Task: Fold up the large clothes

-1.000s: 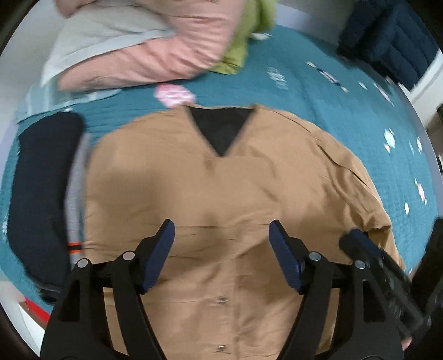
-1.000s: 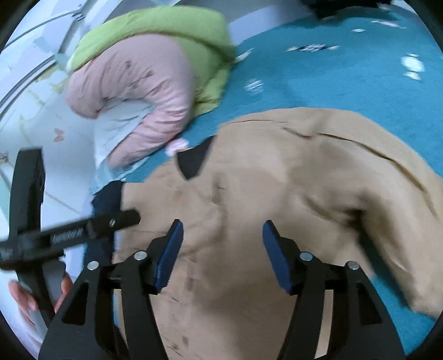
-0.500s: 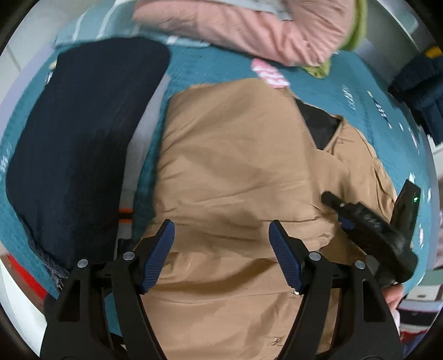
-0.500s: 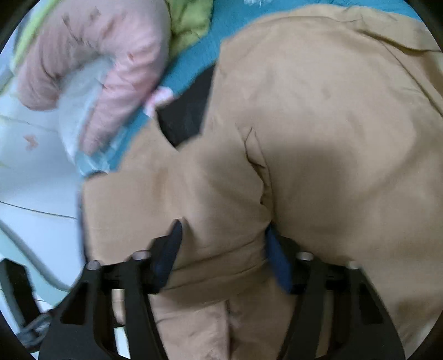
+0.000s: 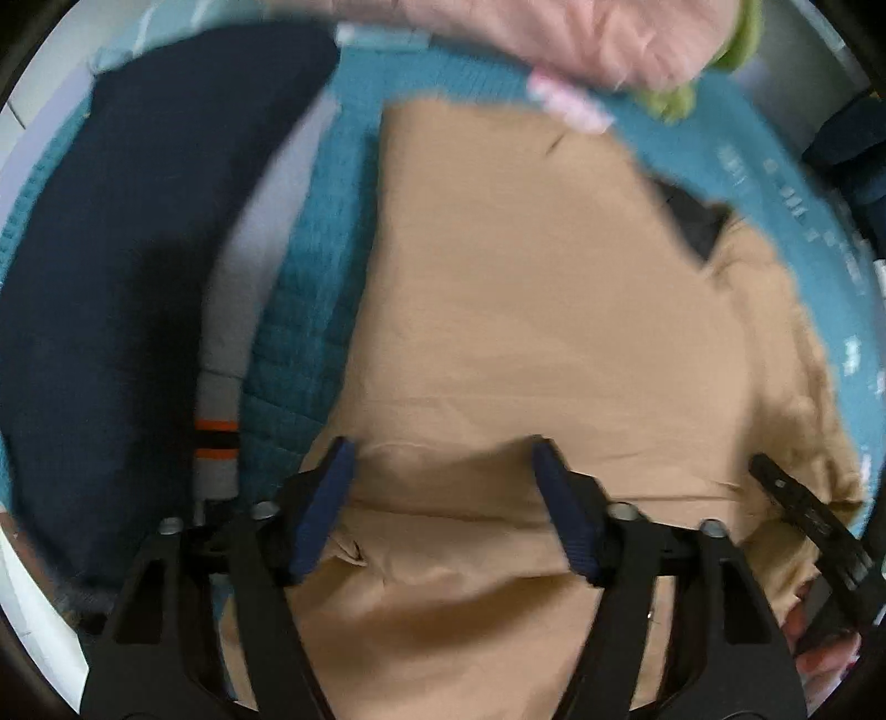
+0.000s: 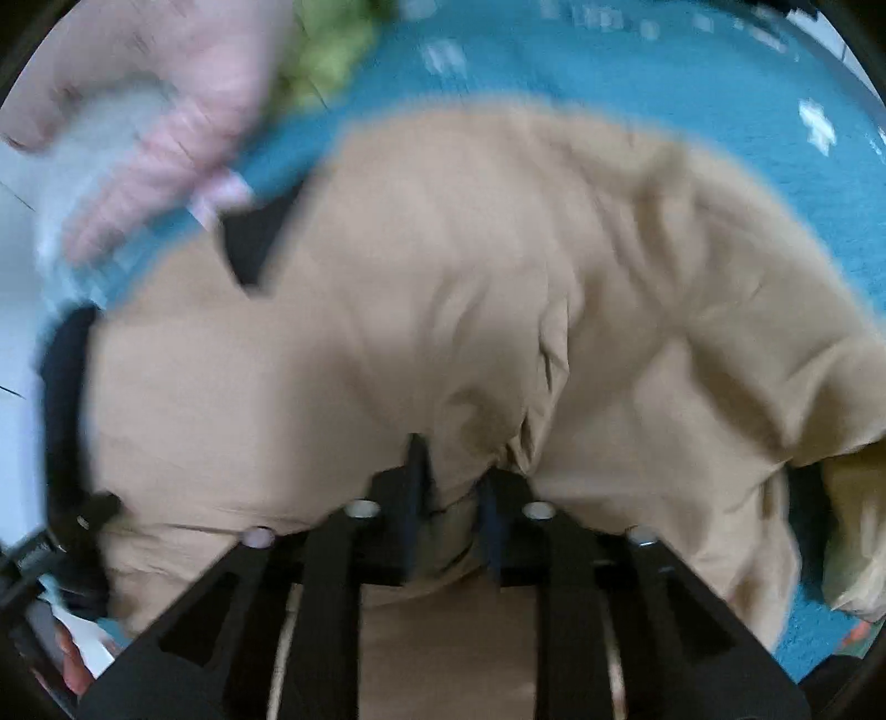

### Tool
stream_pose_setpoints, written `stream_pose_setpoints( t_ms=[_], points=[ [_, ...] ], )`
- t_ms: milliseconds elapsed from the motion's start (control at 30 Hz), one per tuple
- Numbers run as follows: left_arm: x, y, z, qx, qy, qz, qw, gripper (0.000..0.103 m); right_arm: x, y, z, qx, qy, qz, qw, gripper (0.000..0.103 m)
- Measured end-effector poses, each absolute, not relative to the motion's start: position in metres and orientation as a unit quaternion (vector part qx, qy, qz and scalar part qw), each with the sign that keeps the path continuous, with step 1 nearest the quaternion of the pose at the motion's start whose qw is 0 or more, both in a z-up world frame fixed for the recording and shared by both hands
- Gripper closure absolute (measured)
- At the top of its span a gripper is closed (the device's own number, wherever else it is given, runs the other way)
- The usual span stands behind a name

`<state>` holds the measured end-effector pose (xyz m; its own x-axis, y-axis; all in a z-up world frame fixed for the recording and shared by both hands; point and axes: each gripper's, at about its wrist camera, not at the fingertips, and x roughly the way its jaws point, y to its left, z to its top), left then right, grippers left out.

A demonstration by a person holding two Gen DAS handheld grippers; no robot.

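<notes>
My right gripper (image 6: 447,498) has its jaws drawn nearly together on a bunched ridge of the tan shirt (image 6: 470,310), pinched right at my fingertips, with creases fanning away from the pinch toward the far side and off to my right. My left gripper (image 5: 440,498) stands wide apart, its blue pads (image 5: 324,504) bracketing a raised fold of the same shirt without closing on anything; whether the tips touch the cloth I cannot tell. From the left gripper the shirt stretches straight ahead, its long axis running away from me toward the dark V of the neckline (image 5: 692,221), which sits ahead and to the right. From the right gripper that neckline lies ahead and to the left, so the collar falls between my two hands and the body of the garment runs forward from both. The shirt lies on the teal bedspread (image 5: 310,310); a navy garment (image 5: 127,266) lies well off to the left of my left gripper, and a pink quilt (image 5: 598,39) sits beyond the collar. I judge that the fold turns on carrying this near edge forward along that axis toward the collar. The right hand is the one with a hold, so the left, just beside its own fold, looks to need to close before both can lift evenly.
</notes>
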<state>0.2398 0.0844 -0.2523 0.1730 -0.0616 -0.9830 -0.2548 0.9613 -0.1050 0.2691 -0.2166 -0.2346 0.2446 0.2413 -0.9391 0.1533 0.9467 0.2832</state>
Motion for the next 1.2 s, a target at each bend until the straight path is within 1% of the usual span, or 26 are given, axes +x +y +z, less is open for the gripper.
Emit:
stream_pose_setpoints(
  t_ms=[33, 67, 200, 233, 267, 300, 333, 367, 433, 467, 533, 700, 733, 800, 833, 867, 900, 933, 1000, 1033, 1067, 1200],
  points=[
    [0.241, 0.089, -0.261, -0.130, 0.650, 0.072, 0.746, 0.047, 0.266, -0.220, -0.231, 0.179, 0.608, 0.031, 0.773, 0.076],
    [0.239, 0.094, -0.258, -0.141, 0.643, 0.073, 0.750, 0.048, 0.262, -0.224, -0.224, 0.191, 0.601, 0.035, 0.775, 0.076],
    [0.231, 0.109, -0.229, -0.169, 0.620, 0.066, 0.763, 0.049, 0.245, -0.224, -0.185, 0.147, 0.559, 0.034, 0.816, 0.074],
    [0.228, 0.110, -0.221, -0.173, 0.613, 0.060, 0.769, 0.049, 0.241, -0.223, -0.179, 0.144, 0.552, 0.043, 0.820, 0.074],
    [0.225, 0.109, -0.214, -0.171, 0.609, 0.050, 0.773, 0.049, 0.238, -0.219, -0.173, 0.135, 0.550, 0.050, 0.823, 0.076],
    [0.224, 0.107, -0.211, -0.165, 0.611, 0.044, 0.773, 0.055, 0.235, -0.215, -0.171, 0.127, 0.549, 0.054, 0.824, 0.079],
    [0.223, 0.105, -0.211, -0.155, 0.615, 0.037, 0.772, 0.064, 0.234, -0.210, -0.172, 0.124, 0.549, 0.060, 0.824, 0.087],
    [0.221, 0.103, -0.213, -0.155, 0.619, 0.033, 0.770, 0.067, 0.235, -0.203, -0.176, 0.124, 0.552, 0.075, 0.821, 0.090],
    [0.223, 0.102, -0.234, -0.156, 0.639, 0.031, 0.753, 0.080, 0.240, -0.198, -0.200, 0.113, 0.588, 0.071, 0.798, 0.093],
    [0.225, 0.104, -0.250, -0.152, 0.651, 0.040, 0.743, 0.081, 0.245, -0.195, -0.216, 0.111, 0.606, 0.063, 0.785, 0.095],
    [0.223, 0.105, -0.262, -0.154, 0.646, 0.039, 0.747, 0.082, 0.250, -0.192, -0.246, 0.119, 0.627, 0.058, 0.768, 0.100],
    [0.222, 0.101, -0.244, -0.131, 0.641, 0.038, 0.755, 0.082, 0.244, -0.196, -0.225, 0.126, 0.616, 0.061, 0.775, 0.099],
    [0.222, 0.101, -0.241, -0.129, 0.642, 0.039, 0.754, 0.082, 0.240, -0.199, -0.218, 0.129, 0.610, 0.064, 0.779, 0.094],
    [0.219, 0.099, -0.234, -0.132, 0.639, 0.039, 0.756, 0.080, 0.233, -0.205, -0.202, 0.141, 0.599, 0.071, 0.785, 0.092],
    [0.215, 0.094, -0.232, -0.134, 0.635, 0.037, 0.760, 0.079, 0.229, -0.210, -0.197, 0.147, 0.594, 0.075, 0.788, 0.082],
    [0.213, 0.092, -0.228, -0.133, 0.633, 0.034, 0.762, 0.076, 0.223, -0.216, -0.189, 0.155, 0.587, 0.075, 0.791, 0.072],
    [0.211, 0.089, -0.224, -0.128, 0.634, 0.033, 0.762, 0.057, 0.217, -0.223, -0.181, 0.163, 0.578, 0.069, 0.796, 0.047],
    [0.210, 0.087, -0.221, -0.124, 0.633, 0.035, 0.764, 0.039, 0.209, -0.231, -0.173, 0.172, 0.566, 0.063, 0.804, 0.032],
    [0.205, 0.080, -0.211, -0.121, 0.619, 0.034, 0.775, 0.038, 0.198, -0.240, -0.161, 0.189, 0.549, 0.061, 0.812, 0.027],
    [0.201, 0.075, -0.206, -0.122, 0.617, 0.027, 0.777, 0.038, 0.196, -0.242, -0.157, 0.197, 0.546, 0.060, 0.812, 0.021],
    [0.199, 0.071, -0.203, -0.122, 0.617, 0.022, 0.777, 0.038, 0.188, -0.250, -0.154, 0.211, 0.542, 0.051, 0.812, 0.018],
    [0.185, 0.051, -0.192, -0.108, 0.613, 0.009, 0.783, 0.038, 0.167, -0.288, -0.150, 0.282, 0.516, 0.031, 0.808, 0.015]
  ],
)
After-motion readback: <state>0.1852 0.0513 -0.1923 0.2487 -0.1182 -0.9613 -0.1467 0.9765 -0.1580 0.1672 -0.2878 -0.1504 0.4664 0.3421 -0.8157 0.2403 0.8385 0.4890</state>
